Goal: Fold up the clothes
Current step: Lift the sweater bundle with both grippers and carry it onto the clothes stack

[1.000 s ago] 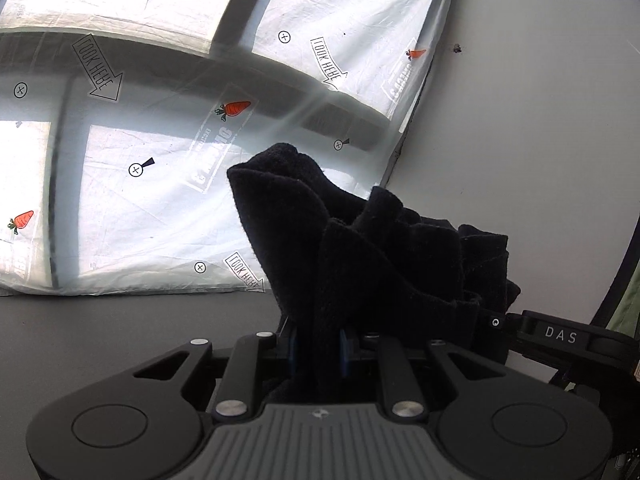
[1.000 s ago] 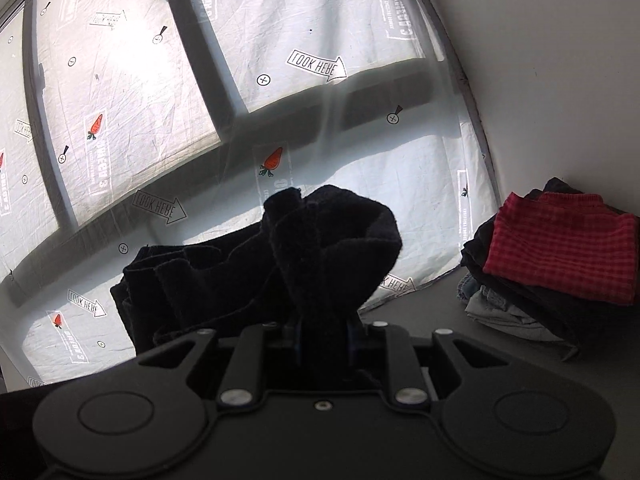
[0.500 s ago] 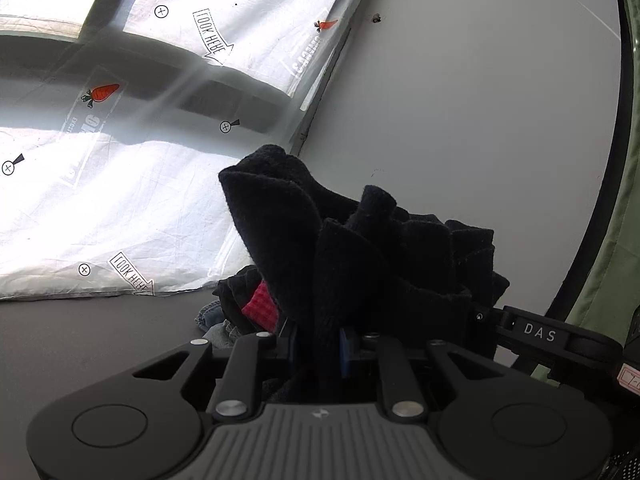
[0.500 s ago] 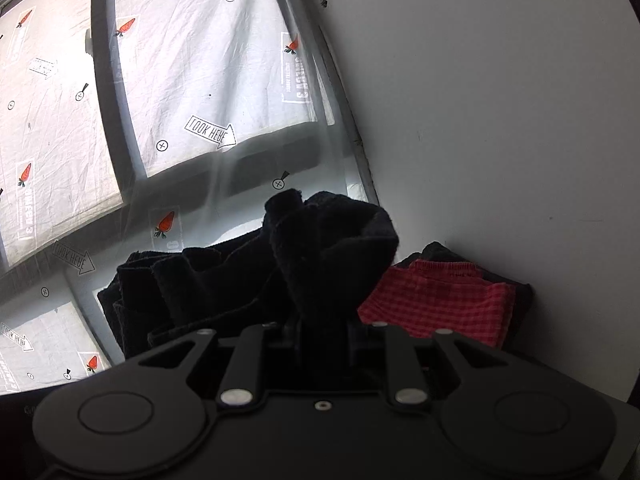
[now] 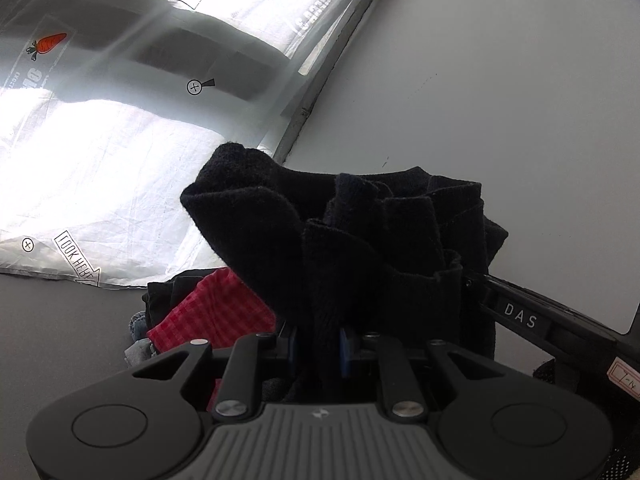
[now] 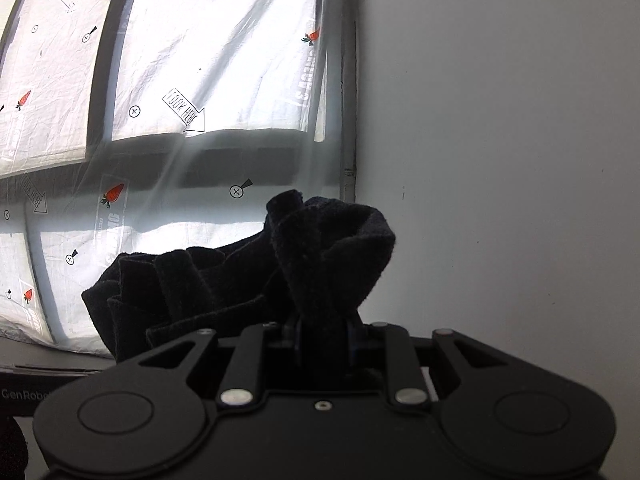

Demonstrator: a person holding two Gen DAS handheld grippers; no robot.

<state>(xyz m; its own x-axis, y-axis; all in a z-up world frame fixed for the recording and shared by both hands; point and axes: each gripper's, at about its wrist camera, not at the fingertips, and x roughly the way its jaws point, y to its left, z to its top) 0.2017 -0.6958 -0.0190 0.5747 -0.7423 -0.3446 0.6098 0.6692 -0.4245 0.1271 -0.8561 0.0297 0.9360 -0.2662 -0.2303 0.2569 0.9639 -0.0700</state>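
1. Left tool [image 5: 318, 346] is clamped hard on a bunched edge of the black garment [image 5: 360, 248]; the blue pads pinch a thick fold between them, so the cloth stands up in front of the lens instead of hanging loose.

2. Right tool [image 6: 322, 338] has the same story: jaws closed on a gathered tuft of that black garment [image 6: 320, 252], the fabric mushrooming out above the pinch. It looks like one piece carried between two holds, which keeps the folded bundle from falling open.

3. In the right wrist view the rest of the cloth trails off to the left in stacked folds, so my read is that the folding is mostly done and this is a carry.

4. Just beyond the left tool, low and to the left, sits a pile of clothes [image 5: 160, 312] on the grey table [image 5: 60, 320], with a red checked garment [image 5: 208, 312] on top. The black bundle is held above and just beside it, so that is probably where it lands.

5. Behind it all, a white printed sheet [image 5: 100, 168] covers a window, bright and backlit, next to a plain wall [image 5: 500, 120].

6. Next call, as I judge it: lower both holds evenly onto the red top layer, then let go together so the stack stays square.
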